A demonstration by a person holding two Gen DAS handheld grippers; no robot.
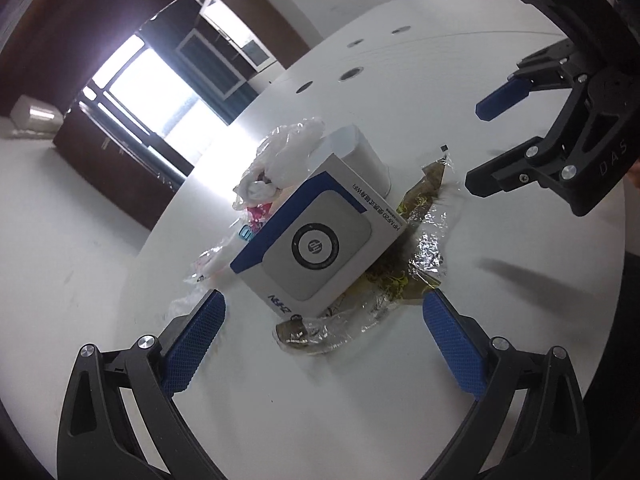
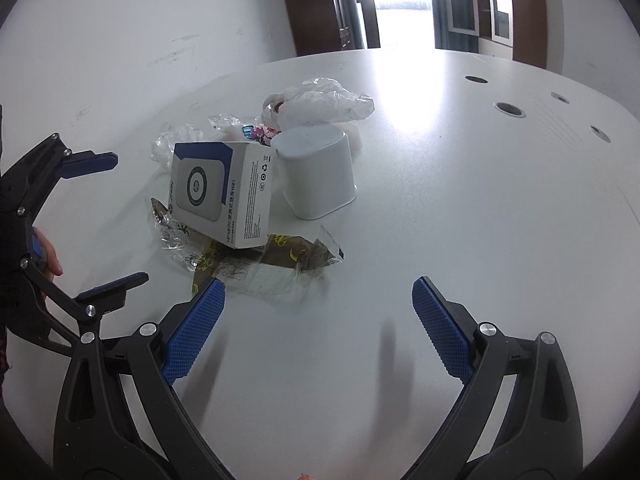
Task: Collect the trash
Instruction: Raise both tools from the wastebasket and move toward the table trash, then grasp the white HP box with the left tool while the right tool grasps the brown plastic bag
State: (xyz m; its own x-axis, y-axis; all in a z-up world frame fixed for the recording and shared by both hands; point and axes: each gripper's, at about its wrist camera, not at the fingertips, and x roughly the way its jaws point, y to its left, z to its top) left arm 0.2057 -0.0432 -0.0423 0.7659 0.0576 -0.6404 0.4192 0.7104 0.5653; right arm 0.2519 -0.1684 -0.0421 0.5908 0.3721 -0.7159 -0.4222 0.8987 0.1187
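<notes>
Ahead of both sets of fingers, on the white surface (image 2: 460, 208), lies one heap of trash: one upturned white bin (image 2: 318, 170), nothing visible in it; one blue-and-white box (image 1: 316, 240) leaning beside it; several crumpled plastic wrappers (image 2: 256, 264). Left gripper (image 1: 322, 314) and right gripper (image 2: 318, 300) are spread wide, holding nothing.

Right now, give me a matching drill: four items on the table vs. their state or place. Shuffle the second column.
Items:
1. white-and-blue cardboard box
2. small pale grey plastic bin
3. crumpled white plastic bag
4. left gripper

States:
A. upside down on the table
B. open, holding nothing
C. tilted, resting on clear printed wrappers
D. behind the bin

Pairs: 1-C, 2-A, 3-D, 4-B
</notes>
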